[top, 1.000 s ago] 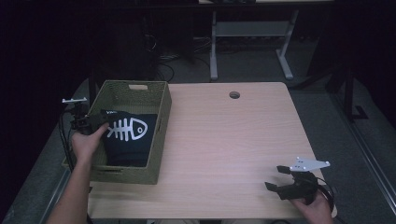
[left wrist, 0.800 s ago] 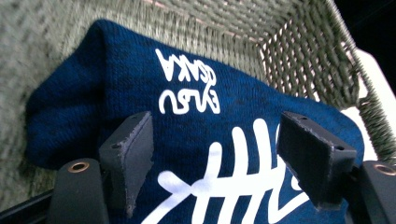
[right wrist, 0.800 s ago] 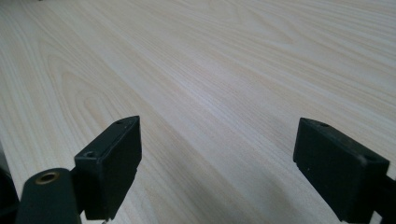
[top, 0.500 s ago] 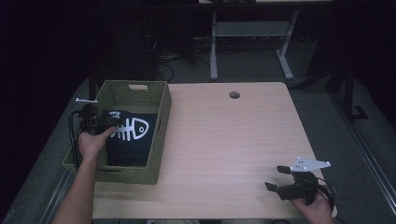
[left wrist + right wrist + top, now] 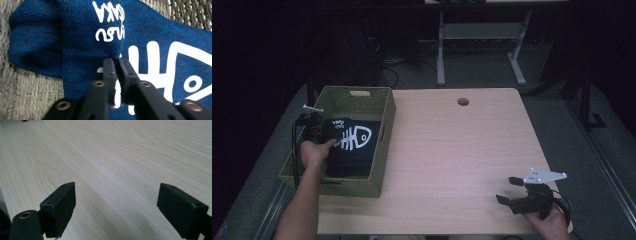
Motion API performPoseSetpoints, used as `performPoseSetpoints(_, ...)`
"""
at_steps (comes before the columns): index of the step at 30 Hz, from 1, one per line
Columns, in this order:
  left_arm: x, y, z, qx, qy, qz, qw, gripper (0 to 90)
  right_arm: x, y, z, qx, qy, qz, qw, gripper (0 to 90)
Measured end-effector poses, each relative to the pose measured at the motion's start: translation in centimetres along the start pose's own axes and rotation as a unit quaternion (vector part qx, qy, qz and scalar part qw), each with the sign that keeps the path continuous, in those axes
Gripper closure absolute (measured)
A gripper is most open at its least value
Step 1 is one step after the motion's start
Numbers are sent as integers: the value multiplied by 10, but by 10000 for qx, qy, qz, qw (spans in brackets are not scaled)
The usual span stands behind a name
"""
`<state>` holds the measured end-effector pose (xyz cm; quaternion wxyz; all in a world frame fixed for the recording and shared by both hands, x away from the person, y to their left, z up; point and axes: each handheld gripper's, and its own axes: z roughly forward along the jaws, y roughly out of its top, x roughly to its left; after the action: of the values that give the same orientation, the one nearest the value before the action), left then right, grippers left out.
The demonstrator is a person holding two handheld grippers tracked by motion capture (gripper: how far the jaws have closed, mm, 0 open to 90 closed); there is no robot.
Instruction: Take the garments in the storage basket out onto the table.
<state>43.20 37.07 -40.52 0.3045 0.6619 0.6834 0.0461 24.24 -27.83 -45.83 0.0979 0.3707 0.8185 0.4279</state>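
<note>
Here the blue knit garment [image 5: 82, 47] bears a white fish-skeleton print.

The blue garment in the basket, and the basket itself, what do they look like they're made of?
The blue garment looks like knitted yarn, perhaps wool or acrylic: fine knit rows show, matte, with flat white printed lettering and a fish skeleton. The basket looks woven from olive-green plant fibre or paper cord: plaited strands show on its walls. Neither fibre can be told for certain.
</note>
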Motion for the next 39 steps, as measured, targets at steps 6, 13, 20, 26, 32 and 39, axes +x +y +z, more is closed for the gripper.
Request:
performPoseSetpoints(6,-1,0,-7,-37,-47,109,9999,896,0,0,0,-7,11,-12,10000,150)
performPoseSetpoints(13,-10,0,-23,-382,-444,286,9979,899,1,1,1,9,25,-31,10000,151)
performPoseSetpoints(20,-12,-2,-40,-726,-817,297,9936,900,2,2,3,43,27,-51,10000,150)
performPoseSetpoints(26,-16,-5,-57,-1080,-1149,315,9870,900,2,3,3,28,26,-70,10000,150)
performPoseSetpoints(32,-24,-4,-75,-1320,-1336,462,9811,900,3,3,4,42,16,-77,10000,150)
performPoseSetpoints(39,-38,-1,-91,-1575,-1493,680,9738,900,4,3,3,27,19,-87,10000,150)
